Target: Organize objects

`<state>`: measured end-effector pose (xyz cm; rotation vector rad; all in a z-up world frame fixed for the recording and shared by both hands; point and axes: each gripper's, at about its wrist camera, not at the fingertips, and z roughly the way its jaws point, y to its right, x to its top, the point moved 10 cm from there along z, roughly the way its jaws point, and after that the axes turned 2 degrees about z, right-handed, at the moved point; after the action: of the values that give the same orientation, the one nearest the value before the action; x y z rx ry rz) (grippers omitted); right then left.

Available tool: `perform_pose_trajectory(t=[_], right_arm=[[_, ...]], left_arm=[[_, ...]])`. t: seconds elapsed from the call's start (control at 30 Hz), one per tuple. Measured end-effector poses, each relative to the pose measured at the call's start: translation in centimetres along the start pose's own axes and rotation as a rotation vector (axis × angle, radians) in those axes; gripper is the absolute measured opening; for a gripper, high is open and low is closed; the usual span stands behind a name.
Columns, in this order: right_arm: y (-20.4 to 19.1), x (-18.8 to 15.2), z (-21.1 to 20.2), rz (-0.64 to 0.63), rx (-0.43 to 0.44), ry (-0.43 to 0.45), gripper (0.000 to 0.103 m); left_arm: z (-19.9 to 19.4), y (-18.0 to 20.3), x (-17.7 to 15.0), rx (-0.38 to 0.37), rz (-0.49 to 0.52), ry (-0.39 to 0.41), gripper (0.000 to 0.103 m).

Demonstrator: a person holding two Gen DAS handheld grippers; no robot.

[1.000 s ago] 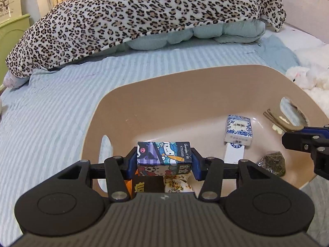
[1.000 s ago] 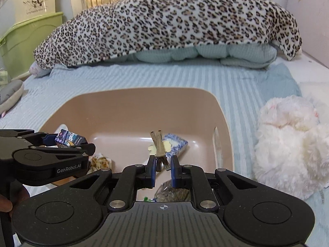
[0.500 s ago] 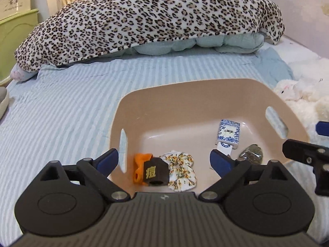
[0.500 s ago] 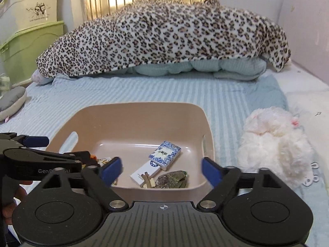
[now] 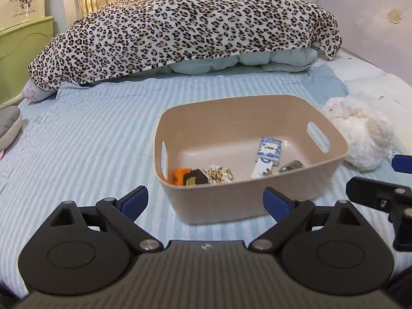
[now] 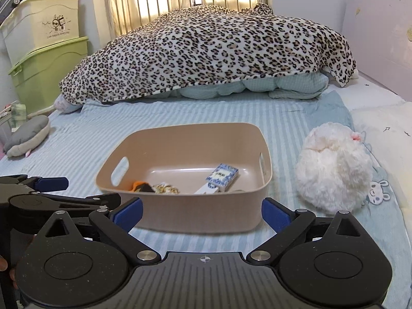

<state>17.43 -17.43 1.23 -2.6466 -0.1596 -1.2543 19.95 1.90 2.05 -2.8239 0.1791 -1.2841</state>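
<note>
A tan plastic bin (image 5: 257,200) (image 6: 206,213) sits on the striped bed sheet. Inside lie a blue-and-white box (image 5: 269,148) (image 6: 222,175), an orange and dark item (image 5: 190,176) (image 6: 140,186), a patterned scrunchie (image 5: 219,173) (image 6: 164,188) and a dark greenish packet (image 5: 292,166). My left gripper (image 5: 206,202) is open and empty, held back in front of the bin. My right gripper (image 6: 202,212) is open and empty, also in front of the bin. Each gripper shows at the edge of the other's view.
A white plush toy (image 6: 334,172) (image 5: 360,136) lies right of the bin. A leopard-print blanket (image 6: 211,51) covers the head of the bed. A grey plush (image 6: 28,139) lies at the left edge. Green and cream storage boxes (image 6: 46,59) stand beside the bed.
My left gripper let go of the cartoon box and my right gripper let go of the small clip. Both opened wide and pulled back and up from the bin.
</note>
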Motion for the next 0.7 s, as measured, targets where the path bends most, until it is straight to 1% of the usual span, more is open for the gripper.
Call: perform_pose_trajectory(t=[0.3,0.47,0.6,0.7], right_arm=[[0.4,-1.8,-3.4,-0.013,-0.021,0.005,0.101],[0.3,-2.9,-5.1,-0.03,-0.017,0.001,0.101],[0.0,-3.8,-6.1,-0.037,-0.013,-0.004,0.101],[-0.2,-4.6,-6.8,-0.044,-0.009,-0.007,0.101]], left_arm=[[-4.3,0.5,-1.7,-0.028,-0.015,0.017,0.096],[-6.8,0.5,-2.4,-0.022,0.003,0.033,0.096],[-8.1,0.4,-3.3,-0.046,-0.034,0.027,0.096],[-9.0,0.4,-4.0,-0.059,-0.039,0.024,0.096]])
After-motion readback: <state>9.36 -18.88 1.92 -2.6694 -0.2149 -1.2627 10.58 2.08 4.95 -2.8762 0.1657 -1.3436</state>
